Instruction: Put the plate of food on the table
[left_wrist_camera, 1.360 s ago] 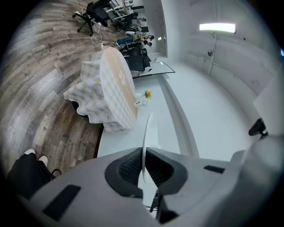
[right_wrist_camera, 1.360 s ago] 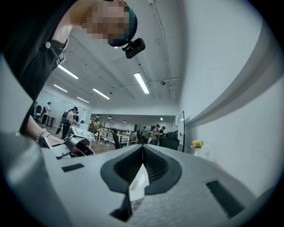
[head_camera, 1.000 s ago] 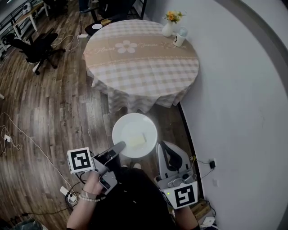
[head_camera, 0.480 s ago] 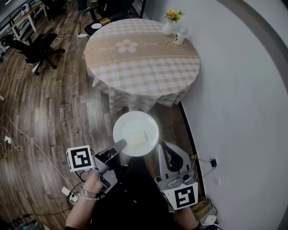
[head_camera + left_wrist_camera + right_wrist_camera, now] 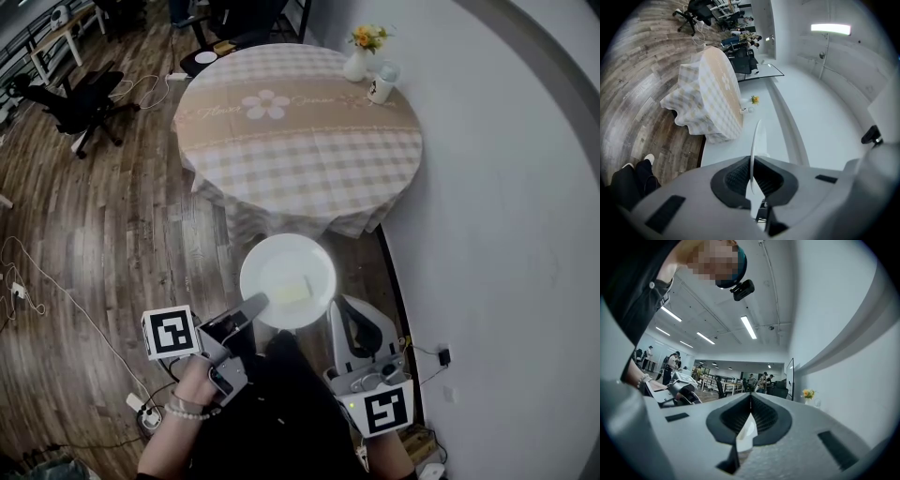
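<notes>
One plate (image 5: pixel 277 267), carried nearer the table (image 5: pixel 300 141).
Clamped at rim in left gripper (image 5: pixel 251 305), right gripper (image 5: pixel 339 307) closed alongside; more carrying needed before set-down.

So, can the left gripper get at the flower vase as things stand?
Probably not: the left gripper is shut on the plate, held short of the table, and the vase stands at its far side.

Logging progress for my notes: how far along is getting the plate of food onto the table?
Done: plate lifted, left gripper clamped on its rim; right gripper seemingly too. In hand: plate held above the floor, short of the table. Left: reach the tabletop and set it down.
</notes>
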A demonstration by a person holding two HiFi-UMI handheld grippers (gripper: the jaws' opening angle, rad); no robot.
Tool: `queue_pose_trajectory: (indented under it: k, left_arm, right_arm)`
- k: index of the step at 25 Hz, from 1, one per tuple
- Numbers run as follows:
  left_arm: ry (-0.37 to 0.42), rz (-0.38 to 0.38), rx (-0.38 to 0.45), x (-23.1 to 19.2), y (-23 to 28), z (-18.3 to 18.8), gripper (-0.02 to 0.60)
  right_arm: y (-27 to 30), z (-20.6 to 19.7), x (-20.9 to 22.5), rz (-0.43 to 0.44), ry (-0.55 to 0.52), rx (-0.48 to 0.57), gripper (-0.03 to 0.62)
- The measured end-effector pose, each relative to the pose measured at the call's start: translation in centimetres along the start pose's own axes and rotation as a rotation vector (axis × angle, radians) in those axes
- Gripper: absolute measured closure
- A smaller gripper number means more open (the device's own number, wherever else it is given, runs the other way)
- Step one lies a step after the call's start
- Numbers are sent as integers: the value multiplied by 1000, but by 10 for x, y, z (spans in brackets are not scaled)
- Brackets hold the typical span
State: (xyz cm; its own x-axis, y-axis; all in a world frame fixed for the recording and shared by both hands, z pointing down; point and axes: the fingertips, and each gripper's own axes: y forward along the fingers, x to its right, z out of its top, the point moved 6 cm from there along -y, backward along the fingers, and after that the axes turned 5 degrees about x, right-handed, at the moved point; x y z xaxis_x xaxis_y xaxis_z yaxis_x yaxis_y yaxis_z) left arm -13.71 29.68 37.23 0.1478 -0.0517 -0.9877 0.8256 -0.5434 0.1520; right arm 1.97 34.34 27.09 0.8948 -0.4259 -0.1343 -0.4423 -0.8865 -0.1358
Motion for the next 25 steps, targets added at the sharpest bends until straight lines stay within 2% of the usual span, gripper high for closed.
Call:
queue_pose_trajectory:
  k: [14,25]
  left_arm:
    - [1,9,96,16,57,25,574]
    - [-6,9,160,18,93,21,574]
  right_arm:
    - [42,-7,68,90,-1,24,594]
    - [53,-16,105,160,-12,49,594]
